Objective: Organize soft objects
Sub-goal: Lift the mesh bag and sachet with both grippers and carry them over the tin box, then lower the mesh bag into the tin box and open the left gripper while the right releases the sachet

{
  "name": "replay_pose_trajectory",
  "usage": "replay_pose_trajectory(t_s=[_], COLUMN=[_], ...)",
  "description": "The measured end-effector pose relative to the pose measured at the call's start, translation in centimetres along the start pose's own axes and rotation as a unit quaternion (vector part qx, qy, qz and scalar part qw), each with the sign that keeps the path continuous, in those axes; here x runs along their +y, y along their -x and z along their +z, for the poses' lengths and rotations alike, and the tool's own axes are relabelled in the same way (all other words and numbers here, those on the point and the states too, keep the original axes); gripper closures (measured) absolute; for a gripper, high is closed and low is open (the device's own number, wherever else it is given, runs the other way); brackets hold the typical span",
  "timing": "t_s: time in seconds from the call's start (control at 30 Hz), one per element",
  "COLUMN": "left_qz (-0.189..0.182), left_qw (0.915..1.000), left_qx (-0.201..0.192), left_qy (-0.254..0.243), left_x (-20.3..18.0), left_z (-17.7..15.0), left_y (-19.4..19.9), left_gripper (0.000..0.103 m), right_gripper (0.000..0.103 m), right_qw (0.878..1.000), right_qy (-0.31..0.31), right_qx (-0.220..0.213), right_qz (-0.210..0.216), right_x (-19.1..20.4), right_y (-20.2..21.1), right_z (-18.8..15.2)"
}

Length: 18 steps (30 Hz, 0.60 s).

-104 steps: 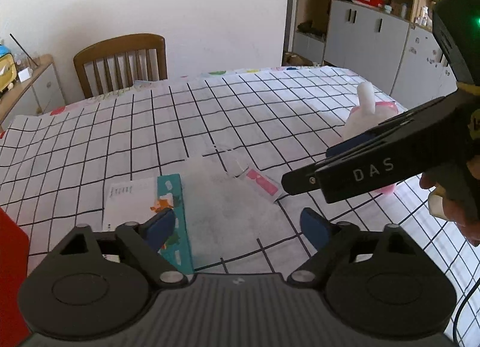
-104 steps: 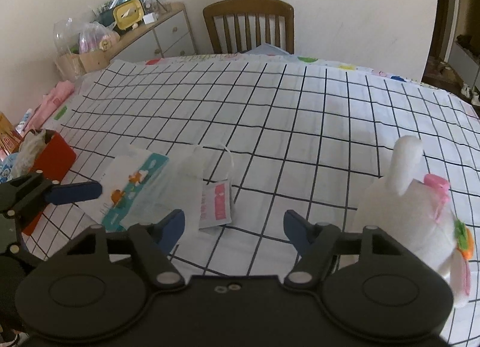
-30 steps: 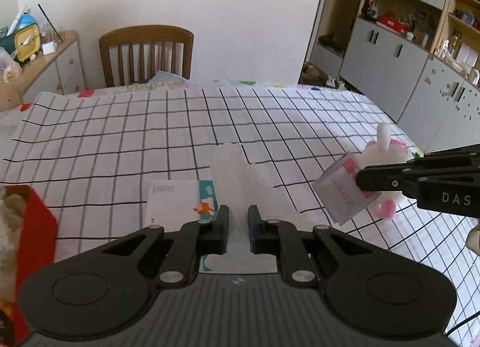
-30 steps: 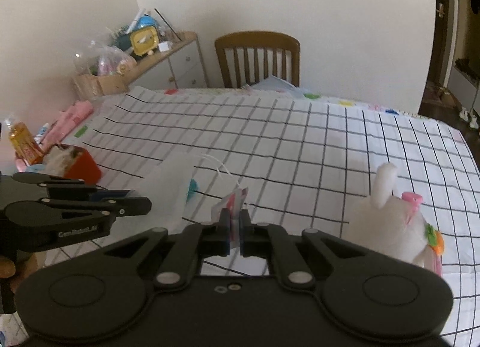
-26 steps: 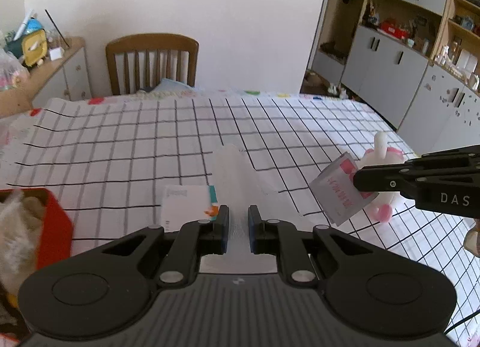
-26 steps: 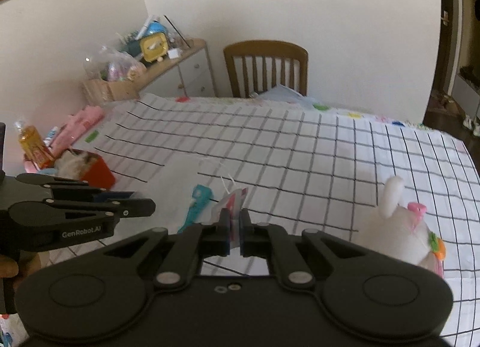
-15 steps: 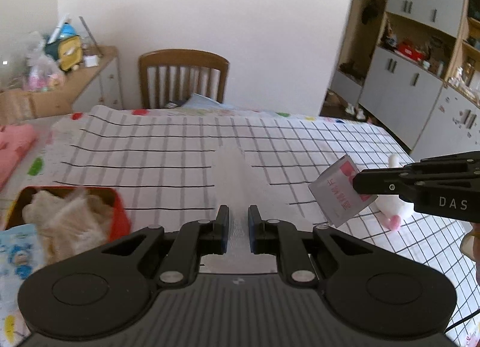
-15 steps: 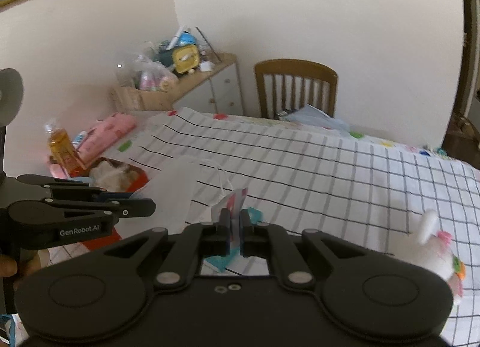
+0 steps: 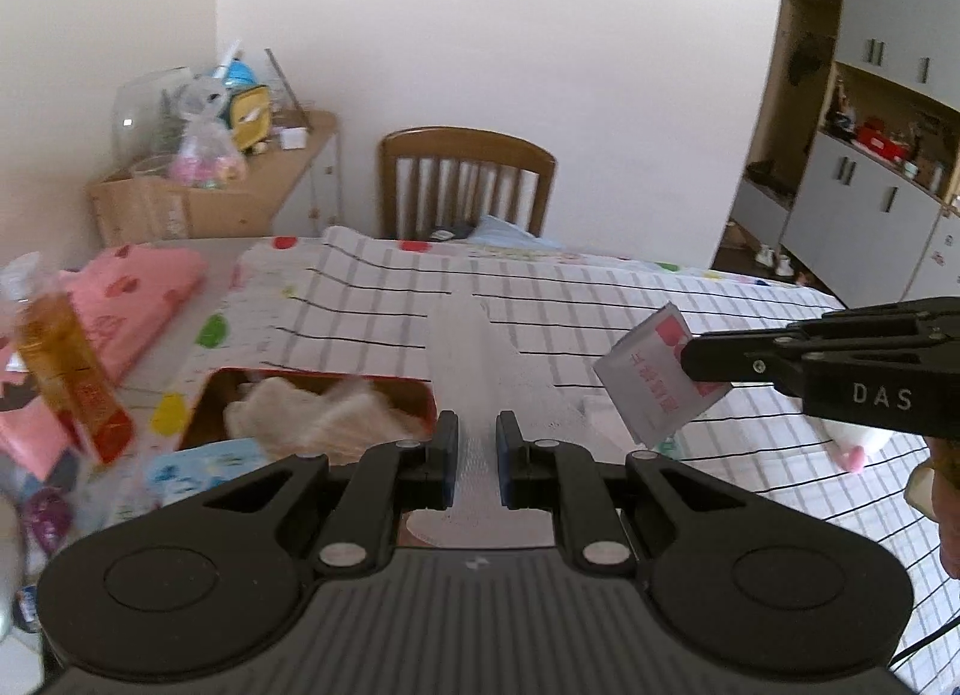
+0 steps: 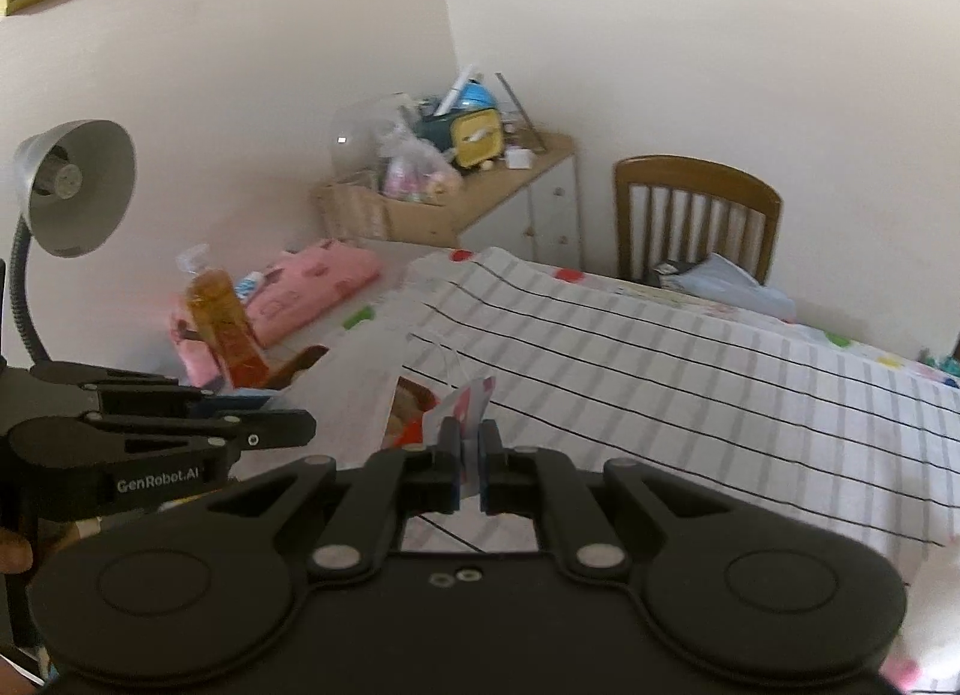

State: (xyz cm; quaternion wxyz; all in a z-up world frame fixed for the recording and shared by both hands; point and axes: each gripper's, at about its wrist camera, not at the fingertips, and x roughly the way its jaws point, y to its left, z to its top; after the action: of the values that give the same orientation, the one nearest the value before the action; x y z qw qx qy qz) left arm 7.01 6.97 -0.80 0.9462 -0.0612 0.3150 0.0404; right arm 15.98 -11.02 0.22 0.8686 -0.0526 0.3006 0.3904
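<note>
Cream walls enclose a room where a desk carries a white cloth with a black grid pattern. A wooden chair stands at the far edge, and a low cabinet loaded with clutter stands in the corner.

Left gripper: the jaws are nearly closed and pinch one end of a translucent white mesh bag. The bag is lifted clear of the desk and stretches away from the jaws.

Right gripper: the jaws are closed on a small white sachet with pink print, which is attached to the bag at its other end. In the left wrist view this gripper enters from the right at about the same height as the bag.

A red tin containing pale soft material sits on the desk directly below and left of the suspended bag. Beside the tin stand an amber bottle and a folded pink cloth. A grey desk lamp is visible at the left in the right wrist view.
</note>
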Motion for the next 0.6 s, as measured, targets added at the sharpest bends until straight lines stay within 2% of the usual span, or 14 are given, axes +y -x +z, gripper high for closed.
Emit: replay_pose_trajectory(t_s=[0.27, 0.6], left_qz=[0.042, 0.08], left_qw=[0.9991, 0.9957], left_qx=[0.007, 0.044], left_qy=[0.006, 0.008], left_x=[4.4, 8.1], left_z=[-0.4, -1.6], left_y=[0.7, -2.0], left_gripper=[0.09, 0.09], right_gripper=[0.098, 0.098], right_qw=[0.999, 0.998], right_qy=[0.015, 0.02], right_qx=[0.01, 0.048], right_qz=[0.026, 0.04], right_x=[3.9, 6.1], right_y=[-3.9, -9.3], right_z=[1.3, 1.3])
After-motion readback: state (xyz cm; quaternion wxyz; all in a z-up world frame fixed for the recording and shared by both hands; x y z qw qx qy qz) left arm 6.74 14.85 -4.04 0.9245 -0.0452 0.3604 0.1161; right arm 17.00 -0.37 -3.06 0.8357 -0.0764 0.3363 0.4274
